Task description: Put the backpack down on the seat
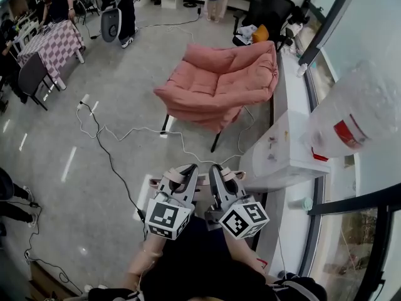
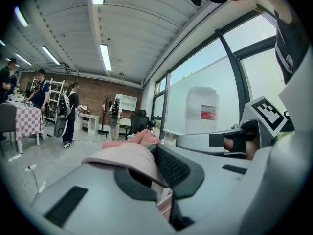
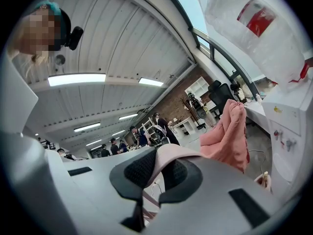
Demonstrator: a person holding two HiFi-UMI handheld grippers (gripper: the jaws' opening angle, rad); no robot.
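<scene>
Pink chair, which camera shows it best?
The head view: the whole pink chair, seat and legs, seen from above. The left gripper view catches only a sliver; the right gripper view shows part of its cushion.

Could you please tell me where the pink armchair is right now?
In the head view the pink armchair stands at upper centre, with the water dispenser close at its right and a black office chair behind it.
</scene>
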